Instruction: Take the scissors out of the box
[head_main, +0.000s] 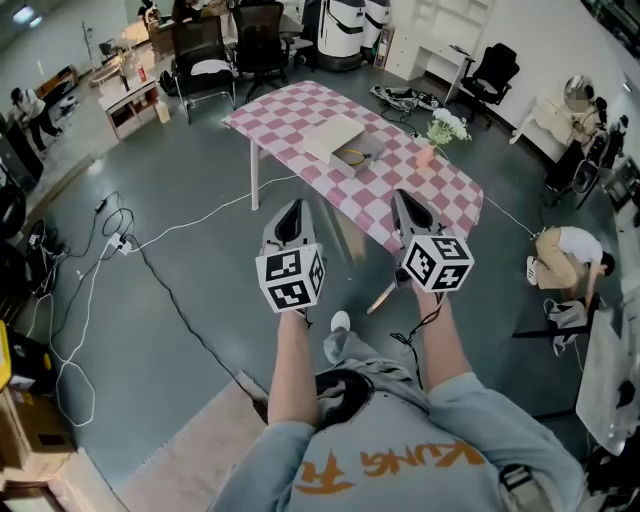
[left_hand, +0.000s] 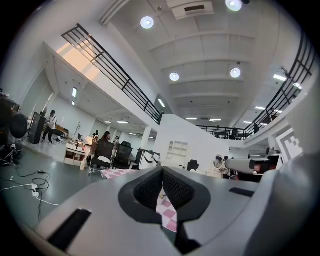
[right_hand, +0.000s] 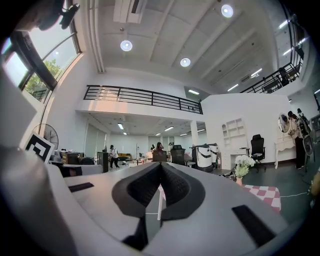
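Observation:
Ahead of me stands a table with a pink checked cloth (head_main: 300, 115). A flat cream box (head_main: 333, 137) lies on it. At the box's near right edge is a small dark thing (head_main: 358, 157), too small to tell as scissors. Both grippers are held up level in front of the person, well short of the table. The left gripper (head_main: 292, 208) has its pads together with nothing between them, and the checked cloth (left_hand: 167, 210) shows below the left gripper (left_hand: 162, 172). The right gripper (head_main: 405, 198) is also shut and empty, as seen on the right gripper (right_hand: 161, 167).
A vase of white flowers (head_main: 445, 130) stands on the table's right end. Cables (head_main: 100, 250) trail over the grey floor at left. Office chairs (head_main: 215, 50) stand behind the table. A person crouches at right (head_main: 565, 255). A pale rug (head_main: 190, 450) lies at my feet.

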